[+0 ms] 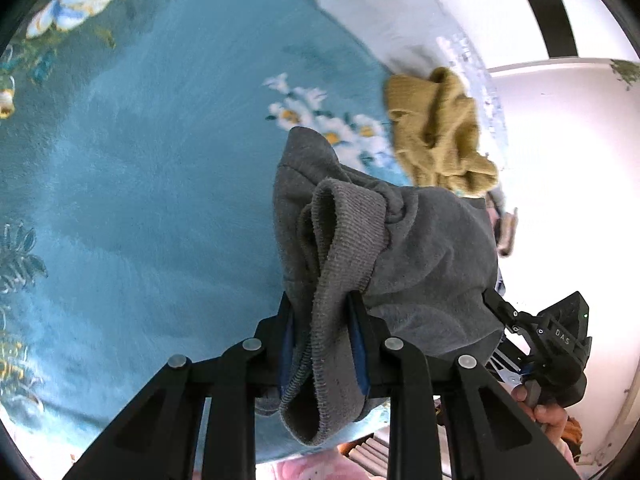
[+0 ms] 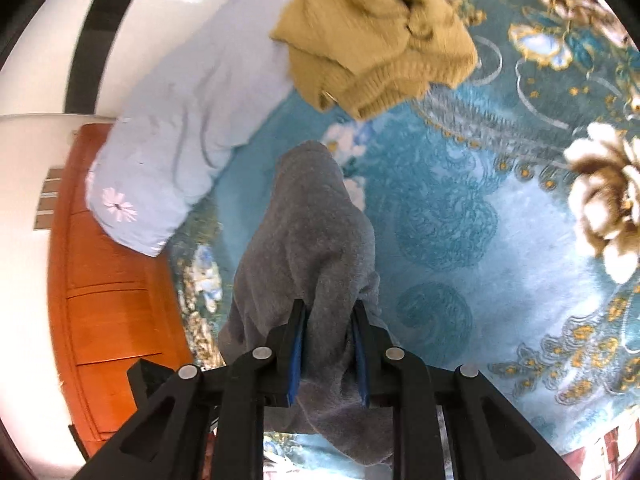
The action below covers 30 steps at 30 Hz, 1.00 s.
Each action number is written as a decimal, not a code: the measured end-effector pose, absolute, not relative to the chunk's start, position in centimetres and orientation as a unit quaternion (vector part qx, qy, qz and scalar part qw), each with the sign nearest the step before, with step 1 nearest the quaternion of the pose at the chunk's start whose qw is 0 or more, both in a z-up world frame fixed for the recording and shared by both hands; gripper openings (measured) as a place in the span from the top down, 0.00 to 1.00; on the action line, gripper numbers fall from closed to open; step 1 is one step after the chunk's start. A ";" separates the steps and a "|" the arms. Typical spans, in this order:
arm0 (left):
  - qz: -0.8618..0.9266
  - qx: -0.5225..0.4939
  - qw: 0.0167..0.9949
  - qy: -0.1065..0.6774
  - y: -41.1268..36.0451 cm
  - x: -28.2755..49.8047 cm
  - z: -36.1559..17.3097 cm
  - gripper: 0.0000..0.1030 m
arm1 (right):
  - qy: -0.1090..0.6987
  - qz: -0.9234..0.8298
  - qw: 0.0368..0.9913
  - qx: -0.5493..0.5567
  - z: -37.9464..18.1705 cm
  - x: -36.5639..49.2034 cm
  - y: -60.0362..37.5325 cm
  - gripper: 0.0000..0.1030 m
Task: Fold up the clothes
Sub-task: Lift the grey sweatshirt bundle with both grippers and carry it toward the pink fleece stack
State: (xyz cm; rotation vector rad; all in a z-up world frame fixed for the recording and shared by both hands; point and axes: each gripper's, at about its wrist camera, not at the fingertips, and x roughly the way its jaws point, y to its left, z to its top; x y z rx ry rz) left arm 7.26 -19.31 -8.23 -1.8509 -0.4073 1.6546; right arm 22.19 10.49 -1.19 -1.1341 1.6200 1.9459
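Observation:
A grey sweatshirt (image 1: pixel 420 248) hangs bunched above a teal flowered blanket (image 1: pixel 160 180). My left gripper (image 1: pixel 320 300) is shut on its ribbed cuff or hem, which droops between the fingers. My right gripper (image 2: pixel 330 308) is shut on another part of the same grey sweatshirt (image 2: pixel 308 240), held above the blanket (image 2: pixel 460 240). The right gripper also shows in the left wrist view (image 1: pixel 552 344) at the lower right, with a hand on it. A crumpled mustard knit sweater (image 1: pixel 436 132) lies on the blanket beyond the grey garment; in the right wrist view (image 2: pixel 376 36) it is at the top.
A pale blue pillow (image 2: pixel 180 136) lies along the bed's edge next to the sweater. An orange wooden cabinet (image 2: pixel 108 280) stands beside the bed on the left. A white wall with a dark strip (image 1: pixel 544 8) is behind. Pink fabric (image 1: pixel 316 466) shows below the blanket edge.

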 end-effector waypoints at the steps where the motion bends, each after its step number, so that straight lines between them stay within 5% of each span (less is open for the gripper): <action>1: 0.630 -0.695 0.311 -0.151 -18.8 7.5 -7.3 0.75 | 0.572 0.694 0.180 -0.397 -0.4 22.5 10.7 0.78; 18: 0.731 -0.593 0.294 -0.170 -4.3 19.2 7.8 0.75 | 0.512 0.786 0.068 -0.341 11.2 33.3 24.6 0.78; 30: 0.711 -0.577 0.373 -0.150 4.2 23.8 14.0 0.76 | 0.509 0.810 0.114 -0.267 17.5 43.6 30.2 0.78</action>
